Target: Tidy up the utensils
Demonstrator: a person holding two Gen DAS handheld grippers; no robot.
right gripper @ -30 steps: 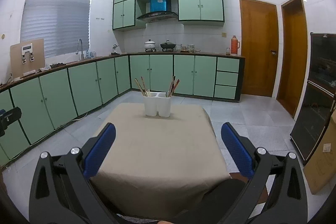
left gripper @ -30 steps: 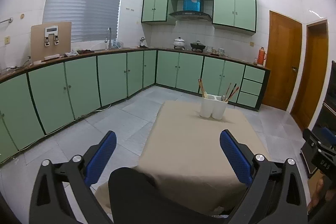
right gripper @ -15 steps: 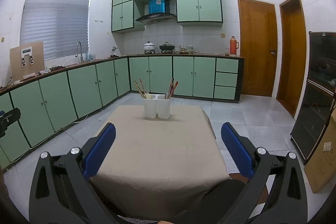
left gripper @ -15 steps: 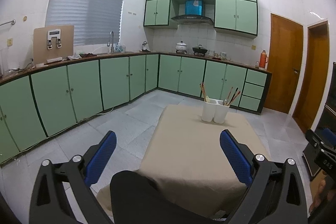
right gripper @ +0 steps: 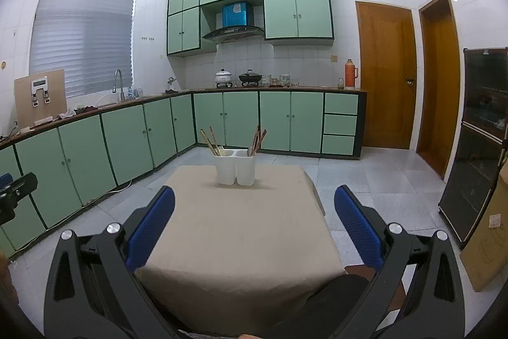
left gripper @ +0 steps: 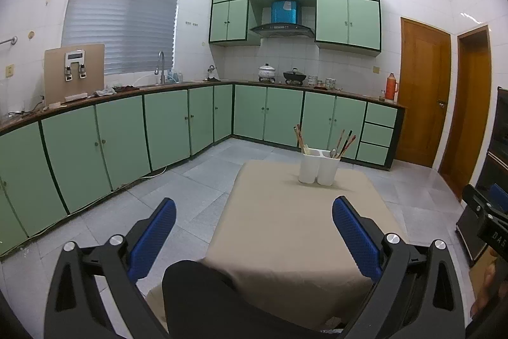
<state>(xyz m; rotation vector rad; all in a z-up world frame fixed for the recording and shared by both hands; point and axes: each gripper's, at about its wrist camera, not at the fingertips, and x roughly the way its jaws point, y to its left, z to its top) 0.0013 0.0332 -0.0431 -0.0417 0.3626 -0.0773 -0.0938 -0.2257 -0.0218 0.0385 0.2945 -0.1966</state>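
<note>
Kitchen scene from both wrist views. The utensils (right gripper: 233,140), chopsticks with a fork and a spoon among them, stood upright in the two compartments of a white holder (right gripper: 235,168) placed toward the far end of the cloth-covered tabletop (right gripper: 235,231); we saw nothing loose on the cloth. We held the left gripper (left gripper: 254,221) and the right gripper (right gripper: 254,210) well back from the holder, each released, with its blue pads (right gripper: 355,224) spread wide and nothing between them. This arrangement fits either a sorted set left standing or a mixed set awaiting sorting, and we could not tell which from these views. We judged the main hazard to be the holder itself: tall, narrow and probably light, it could tip or slide on the cloth if a gripper caught the leaning chopsticks (left gripper: 344,142) sideways. Thin, smooth sticks might also slip or pivot within a loose pinch.
</note>
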